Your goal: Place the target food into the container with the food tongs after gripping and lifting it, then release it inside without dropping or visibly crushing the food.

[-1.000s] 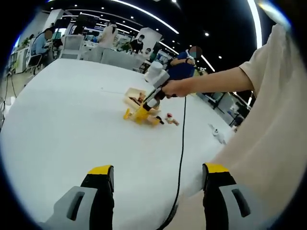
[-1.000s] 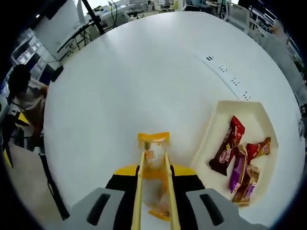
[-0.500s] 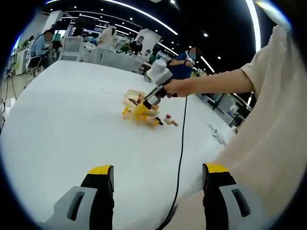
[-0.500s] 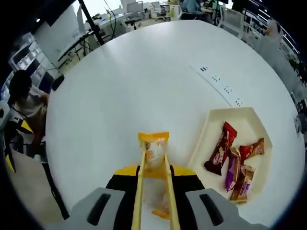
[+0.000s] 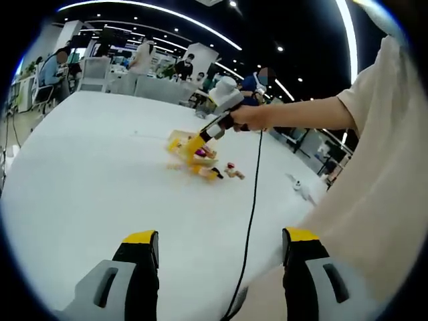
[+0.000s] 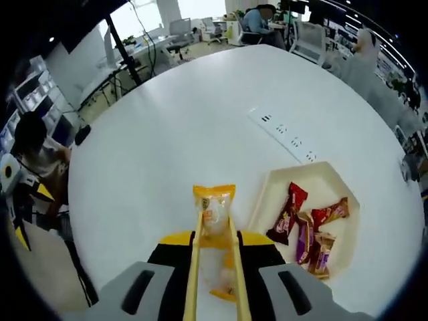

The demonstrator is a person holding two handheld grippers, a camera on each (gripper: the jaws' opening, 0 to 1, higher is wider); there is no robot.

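Right tool (image 6: 215,251) clamps tongs (image 6: 214,267) pinching snack packet (image 6: 214,208); left tool (image 5: 217,251) gapes wide, empty.

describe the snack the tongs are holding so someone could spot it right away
On the big white round table, look left of the cream tray of dark wrappers. The snack packet is pinched between the yellow tongs; unlike the tray's packets, it is clear with orange ends.

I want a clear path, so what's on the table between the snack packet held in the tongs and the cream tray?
Nothing: in the right gripper view, bare white table separates the orange snack packet in the tongs from the cream tray.
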